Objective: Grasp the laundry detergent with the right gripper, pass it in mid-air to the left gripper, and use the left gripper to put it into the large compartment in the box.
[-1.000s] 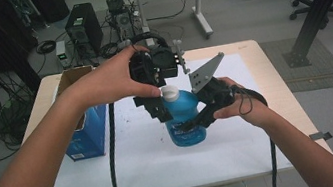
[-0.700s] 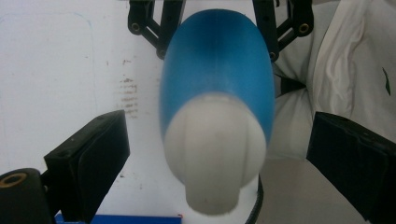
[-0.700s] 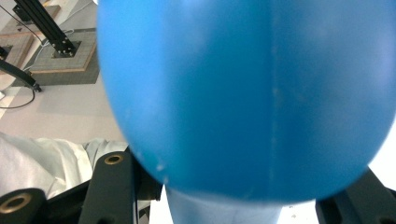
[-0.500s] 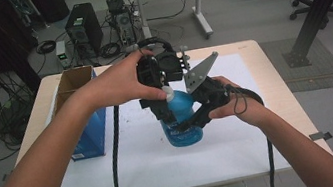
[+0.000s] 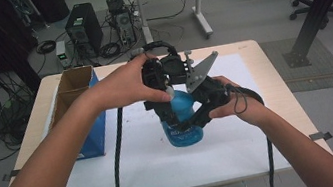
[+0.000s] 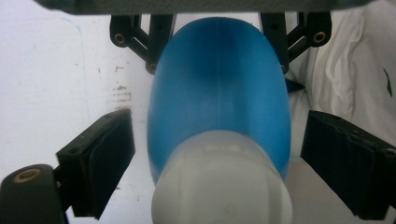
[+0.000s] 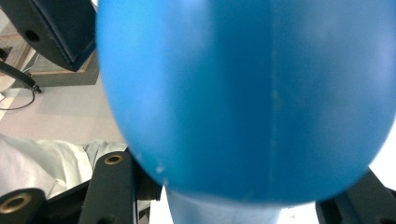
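A blue bottle [image 5: 183, 127] with a white cap [image 5: 171, 92] stands on a white sheet [image 5: 244, 152] at mid table. My right gripper [image 5: 197, 115] is shut on the bottle's body from the right. In the right gripper view the blue bottle [image 7: 247, 93] bulges close to the camera between the two jaws. My left gripper [image 5: 167, 87] hangs over the cap, pointing down. In the left gripper view the left gripper [image 6: 219, 168] is open, its pads [image 6: 100, 163] standing clear on either side of the white cap [image 6: 222, 186] and the blue bottle [image 6: 217, 88].
An open cardboard box with a blue side [image 5: 81, 112] stands at the table's left edge. Black cables [image 5: 118, 167] trail from both grippers toward the front edge. The wooden table rim [image 5: 279, 80] runs around the white sheet.
My left gripper has come down a little over the cap, its hand now covering part of it. The bottle and right gripper shifted slightly left.
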The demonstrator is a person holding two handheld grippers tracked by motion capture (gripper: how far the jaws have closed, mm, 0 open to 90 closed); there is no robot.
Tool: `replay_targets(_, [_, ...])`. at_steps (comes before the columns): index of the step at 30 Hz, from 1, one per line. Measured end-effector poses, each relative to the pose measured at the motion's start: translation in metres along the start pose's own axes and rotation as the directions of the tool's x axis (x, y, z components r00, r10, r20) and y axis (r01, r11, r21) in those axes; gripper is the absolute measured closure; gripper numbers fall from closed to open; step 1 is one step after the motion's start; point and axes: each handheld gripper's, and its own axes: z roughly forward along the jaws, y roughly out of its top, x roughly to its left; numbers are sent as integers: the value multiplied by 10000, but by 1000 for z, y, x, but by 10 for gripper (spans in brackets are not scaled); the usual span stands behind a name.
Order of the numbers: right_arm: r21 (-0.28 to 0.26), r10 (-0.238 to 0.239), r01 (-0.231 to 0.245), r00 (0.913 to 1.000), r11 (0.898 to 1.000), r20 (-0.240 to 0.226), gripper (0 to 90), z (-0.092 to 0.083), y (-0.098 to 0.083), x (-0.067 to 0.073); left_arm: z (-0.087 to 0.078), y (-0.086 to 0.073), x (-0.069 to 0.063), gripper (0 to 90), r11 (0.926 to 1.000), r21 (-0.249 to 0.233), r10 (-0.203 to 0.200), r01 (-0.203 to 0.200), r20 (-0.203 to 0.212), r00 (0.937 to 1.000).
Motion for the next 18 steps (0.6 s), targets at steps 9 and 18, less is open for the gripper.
replay_targets(9, [57, -15, 15, 10000, 10000, 13, 439, -1, -1, 0, 0, 0, -1, 166, 10000, -37, 85, -85, -17, 10000])
replay_targets(18, [99, 50, -50, 10000, 9999, -1, 439, -1, -1, 0, 0, -1, -1, 223, 9999, -44, 136, -136, -22, 9999])
